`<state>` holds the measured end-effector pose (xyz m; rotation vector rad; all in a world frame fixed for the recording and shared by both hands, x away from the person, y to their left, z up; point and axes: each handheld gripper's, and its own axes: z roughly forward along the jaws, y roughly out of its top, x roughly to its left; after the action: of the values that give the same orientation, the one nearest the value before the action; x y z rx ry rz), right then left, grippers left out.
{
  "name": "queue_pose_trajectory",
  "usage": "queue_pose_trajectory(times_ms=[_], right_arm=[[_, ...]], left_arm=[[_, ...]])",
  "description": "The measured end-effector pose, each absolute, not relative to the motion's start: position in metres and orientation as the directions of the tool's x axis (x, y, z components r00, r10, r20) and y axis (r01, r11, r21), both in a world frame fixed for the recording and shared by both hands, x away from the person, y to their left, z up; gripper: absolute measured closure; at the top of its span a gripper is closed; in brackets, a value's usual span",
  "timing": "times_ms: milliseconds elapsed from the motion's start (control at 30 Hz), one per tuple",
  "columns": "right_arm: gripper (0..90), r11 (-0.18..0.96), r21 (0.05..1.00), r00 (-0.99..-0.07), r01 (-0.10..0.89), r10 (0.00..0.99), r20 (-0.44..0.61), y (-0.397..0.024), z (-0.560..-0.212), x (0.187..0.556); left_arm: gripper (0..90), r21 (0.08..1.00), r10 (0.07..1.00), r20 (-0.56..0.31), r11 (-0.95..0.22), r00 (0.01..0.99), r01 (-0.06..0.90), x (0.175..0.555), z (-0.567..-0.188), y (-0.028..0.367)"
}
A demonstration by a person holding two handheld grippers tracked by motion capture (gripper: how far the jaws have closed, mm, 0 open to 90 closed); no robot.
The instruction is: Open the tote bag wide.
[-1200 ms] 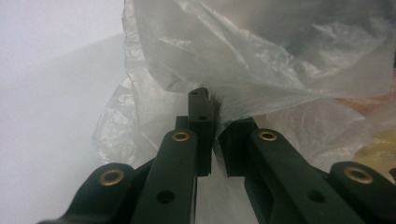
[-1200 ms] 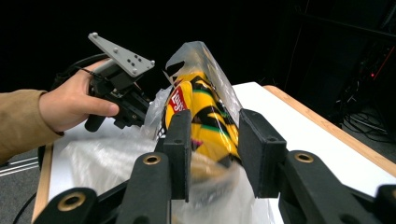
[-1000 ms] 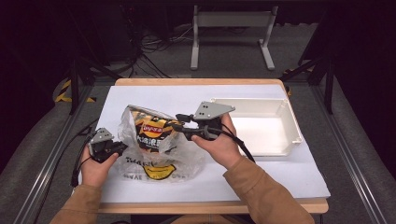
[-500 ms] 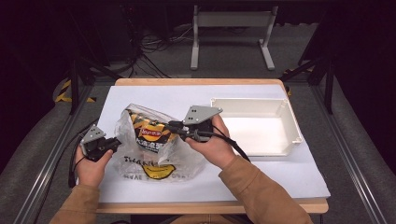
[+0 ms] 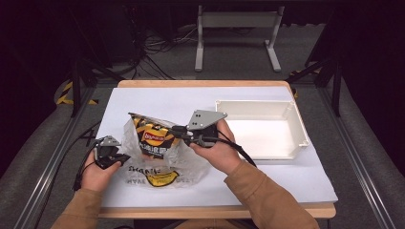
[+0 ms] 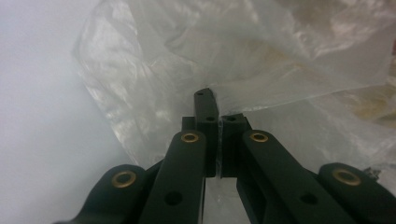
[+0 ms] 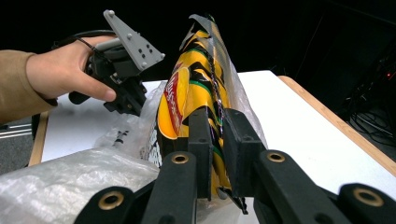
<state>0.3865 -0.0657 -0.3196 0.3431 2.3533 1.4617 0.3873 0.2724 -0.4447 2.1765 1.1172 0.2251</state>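
While the left claw (image 5: 119,160) stays clamped on the plastic bag (image 5: 191,167) lying on the bench (image 5: 157,102), the right claw (image 5: 174,132) pinches the chip packet (image 5: 150,138) upright inside it.

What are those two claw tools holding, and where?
The right gripper pinches the chip bag at its edge; the left gripper pinches the clear plastic bag at its rim.
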Motion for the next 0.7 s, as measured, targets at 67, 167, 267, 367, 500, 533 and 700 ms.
queue_pose_trajectory(times_ms=[67,167,267,367,500,533,700], right_arm=[[81.8,0.437,0.899,-0.911,0.021,0.379,-0.163,-0.066,-0.32,0.386],[81.4,0.435,0.9,-0.912,0.02,0.378,-0.162,-0.066,-0.32,0.386],[79.9,0.429,0.903,-0.914,0.018,0.374,-0.16,-0.066,-0.319,0.384],[79.5,0.428,0.904,-0.914,0.013,0.372,-0.164,-0.065,-0.319,0.383],[79.4,0.427,0.904,-0.914,0.017,0.374,-0.16,-0.066,-0.32,0.383],[79.4,0.427,0.904,-0.913,0.018,0.375,-0.159,-0.066,-0.32,0.383],[79.2,0.427,0.904,-0.913,0.017,0.374,-0.16,-0.065,-0.32,0.383]], left_arm=[[88.9,0.66,0.77,-0.164,-0.379,0.617,0.648,0.385,-0.446,0.277],[74.1,0.697,0.781,-0.175,-0.332,0.599,0.636,0.383,-0.442,0.282],[50.6,0.769,0.785,-0.204,-0.241,0.585,0.592,0.378,-0.429,0.294],[38.0,0.835,0.787,-0.203,-0.171,0.583,0.522,0.368,-0.411,0.307],[36.2,0.907,0.789,-0.155,-0.125,0.595,0.402,0.352,-0.389,0.319],[34.0,0.907,0.789,-0.155,-0.125,0.595,0.402,0.352,-0.389,0.319],[31.6,0.934,0.777,-0.154,-0.087,0.61,0.347,0.341,-0.37,0.325]])
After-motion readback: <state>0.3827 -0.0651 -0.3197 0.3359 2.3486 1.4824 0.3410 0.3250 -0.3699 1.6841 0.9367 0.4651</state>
